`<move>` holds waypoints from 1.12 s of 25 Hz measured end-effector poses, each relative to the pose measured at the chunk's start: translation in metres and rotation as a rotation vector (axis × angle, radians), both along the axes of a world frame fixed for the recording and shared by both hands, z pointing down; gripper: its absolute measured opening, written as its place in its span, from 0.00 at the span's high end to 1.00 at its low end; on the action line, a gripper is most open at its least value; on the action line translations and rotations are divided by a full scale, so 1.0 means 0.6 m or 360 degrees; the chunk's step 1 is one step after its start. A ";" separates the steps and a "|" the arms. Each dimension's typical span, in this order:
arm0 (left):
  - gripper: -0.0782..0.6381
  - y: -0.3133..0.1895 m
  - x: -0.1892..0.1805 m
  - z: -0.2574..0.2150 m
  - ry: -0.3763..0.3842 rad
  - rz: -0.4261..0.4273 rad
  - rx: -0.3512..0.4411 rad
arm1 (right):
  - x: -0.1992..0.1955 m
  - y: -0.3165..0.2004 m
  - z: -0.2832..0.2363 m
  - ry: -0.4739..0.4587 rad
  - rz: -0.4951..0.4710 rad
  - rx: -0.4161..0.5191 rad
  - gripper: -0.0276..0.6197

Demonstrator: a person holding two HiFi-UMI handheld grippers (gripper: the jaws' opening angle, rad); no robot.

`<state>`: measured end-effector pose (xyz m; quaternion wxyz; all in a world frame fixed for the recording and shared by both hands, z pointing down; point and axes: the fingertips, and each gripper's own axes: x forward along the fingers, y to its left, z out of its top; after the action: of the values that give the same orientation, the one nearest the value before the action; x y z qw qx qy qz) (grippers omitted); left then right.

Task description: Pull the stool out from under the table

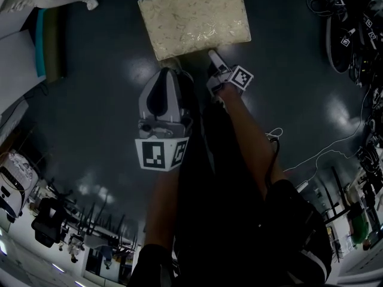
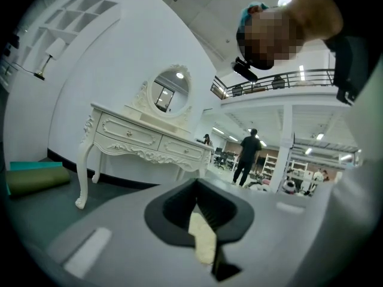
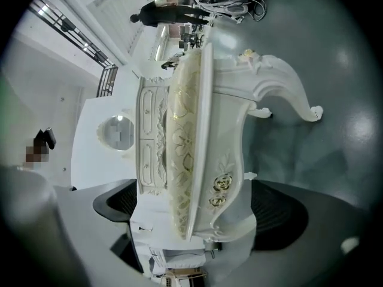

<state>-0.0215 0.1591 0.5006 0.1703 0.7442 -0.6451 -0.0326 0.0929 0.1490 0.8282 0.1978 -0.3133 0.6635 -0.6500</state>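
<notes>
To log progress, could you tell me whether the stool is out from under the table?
Out: the stool sits on open floor, nothing above it, the dressing table standing apart.

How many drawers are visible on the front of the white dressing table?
2. They sit side by side in the front of the white carved dressing table, below its oval mirror: the left drawer and the right drawer. Others may be hidden.

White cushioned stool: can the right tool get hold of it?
Yes, it seems so: the right tool has the carved edge of the white stool with the cream cushion between its jaws, with nothing blocking it.
</notes>
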 end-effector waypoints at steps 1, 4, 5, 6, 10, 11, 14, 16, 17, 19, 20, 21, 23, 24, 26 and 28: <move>0.88 0.000 0.003 -0.008 0.0000 0.0000 0.0002 | 0.002 0.004 -0.009 0.0004 -0.0014 -0.0006 0.04; 0.88 -0.001 0.011 -0.038 0.0002 0.0008 0.0014 | 0.008 0.017 -0.036 0.0042 -0.0063 -0.0019 0.11; 0.88 0.000 0.012 -0.049 0.0004 0.0011 0.0015 | 0.012 0.021 -0.047 0.0066 -0.0067 -0.0018 0.22; 0.88 0.001 0.013 -0.060 0.0005 0.0013 0.0012 | 0.017 0.027 -0.058 0.0091 -0.0061 -0.0028 0.38; 0.88 0.007 0.017 -0.105 -0.0010 0.0020 -0.0007 | 0.034 0.058 -0.092 0.0158 -0.0039 -0.0192 0.65; 0.88 0.006 0.018 -0.118 -0.0014 0.0022 -0.0006 | 0.038 0.064 -0.104 0.0207 -0.0053 -0.0233 0.72; 0.88 0.004 0.020 -0.158 -0.0016 0.0026 0.0008 | 0.046 0.063 -0.146 0.0297 -0.0073 -0.0225 0.84; 0.88 0.004 0.018 -0.180 -0.0017 0.0032 0.0008 | 0.043 0.055 -0.178 0.0304 -0.0068 -0.0177 0.93; 0.88 0.004 0.017 -0.190 -0.0018 0.0037 0.0005 | 0.040 0.054 -0.193 0.0308 -0.0070 -0.0177 0.95; 0.88 0.005 0.017 -0.208 -0.0016 0.0047 0.0004 | 0.033 0.055 -0.222 0.0299 -0.0084 -0.0198 0.96; 0.88 0.004 0.018 -0.217 -0.0013 0.0052 0.0007 | 0.032 0.055 -0.236 0.0286 -0.0088 -0.0215 0.96; 0.88 0.003 0.020 -0.226 -0.0011 0.0055 0.0009 | 0.032 0.053 -0.250 0.0272 -0.0088 -0.0233 0.96; 0.88 -0.002 0.022 -0.243 -0.0008 0.0054 0.0015 | 0.036 0.045 -0.275 0.0257 -0.0089 -0.0260 0.96; 0.88 -0.004 0.022 -0.251 -0.0006 0.0051 0.0016 | 0.037 0.042 -0.287 0.0263 -0.0099 -0.0271 0.96; 0.88 -0.007 0.020 -0.267 0.0002 0.0045 0.0013 | 0.035 0.039 -0.310 0.0309 -0.0147 -0.0289 0.96; 0.88 -0.008 0.020 -0.282 0.0014 0.0041 0.0003 | 0.035 0.038 -0.336 0.0367 -0.0199 -0.0303 0.96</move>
<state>-0.0093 0.1542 0.3317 0.1727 0.7525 -0.6346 -0.0343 0.1141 0.1717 0.6268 0.0488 -0.3613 0.6355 -0.6806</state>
